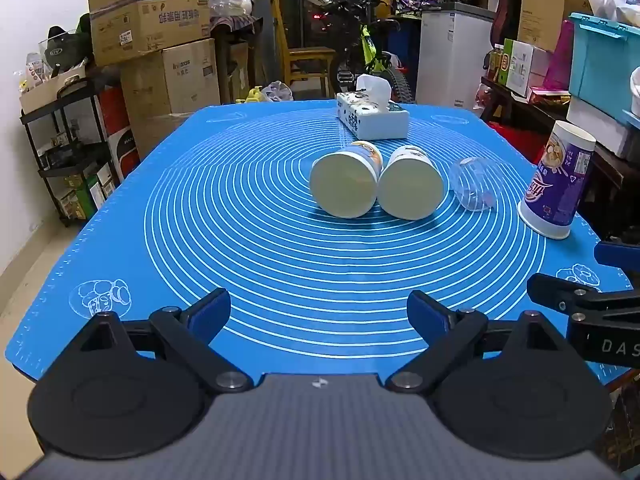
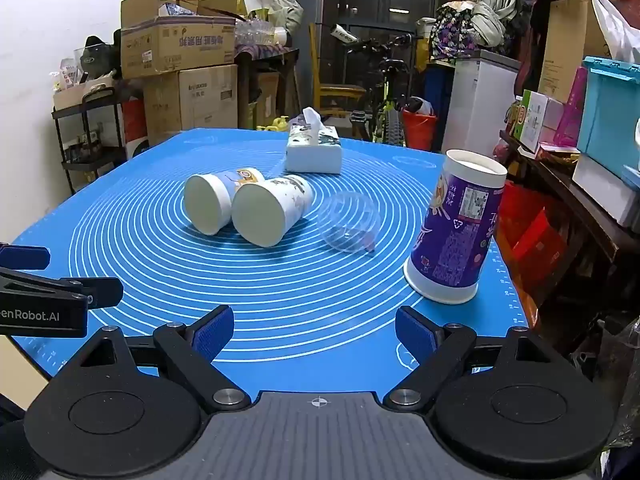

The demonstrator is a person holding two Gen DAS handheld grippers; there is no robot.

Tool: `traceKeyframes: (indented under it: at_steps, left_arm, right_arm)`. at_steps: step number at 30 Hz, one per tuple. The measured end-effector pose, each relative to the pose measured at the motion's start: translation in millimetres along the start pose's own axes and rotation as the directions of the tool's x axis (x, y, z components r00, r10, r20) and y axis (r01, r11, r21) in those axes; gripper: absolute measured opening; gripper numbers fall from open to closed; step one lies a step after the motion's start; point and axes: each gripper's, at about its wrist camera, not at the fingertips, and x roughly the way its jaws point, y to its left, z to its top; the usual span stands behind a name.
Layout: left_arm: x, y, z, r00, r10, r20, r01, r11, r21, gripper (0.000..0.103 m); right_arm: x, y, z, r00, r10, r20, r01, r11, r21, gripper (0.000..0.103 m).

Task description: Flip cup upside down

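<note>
A purple paper cup [image 1: 558, 178] [image 2: 456, 236] stands upside down, wide rim on the blue mat, near the mat's right edge. Two white printed paper cups lie on their sides mid-mat, mouths toward me: a left one [image 1: 346, 182] [image 2: 214, 200] and a right one [image 1: 412, 184] [image 2: 272, 210], touching. A clear plastic cup [image 1: 474, 184] [image 2: 350, 222] lies on its side to their right. My left gripper [image 1: 318, 312] is open and empty over the near mat. My right gripper [image 2: 314, 330] is open and empty, left of and nearer than the purple cup.
A tissue box [image 1: 372, 114] [image 2: 314, 150] sits at the far side of the blue mat [image 1: 240, 240] [image 2: 320, 280]. Cardboard boxes [image 1: 148, 24], a black rack [image 1: 68, 148], a bicycle and shelves with bins [image 1: 600, 60] surround the table.
</note>
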Motion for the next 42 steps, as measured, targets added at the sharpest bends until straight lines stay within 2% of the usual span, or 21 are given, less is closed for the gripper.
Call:
traceKeyframes:
  at_steps: [42]
  left_arm:
    - [0.0, -0.5, -0.2, 1.0, 0.003, -0.005, -0.003, 1.0, 0.007, 0.094]
  right_arm:
    - [0.0, 3.7, -0.3, 1.0, 0.003, -0.017, -0.003, 1.0, -0.02, 0.089]
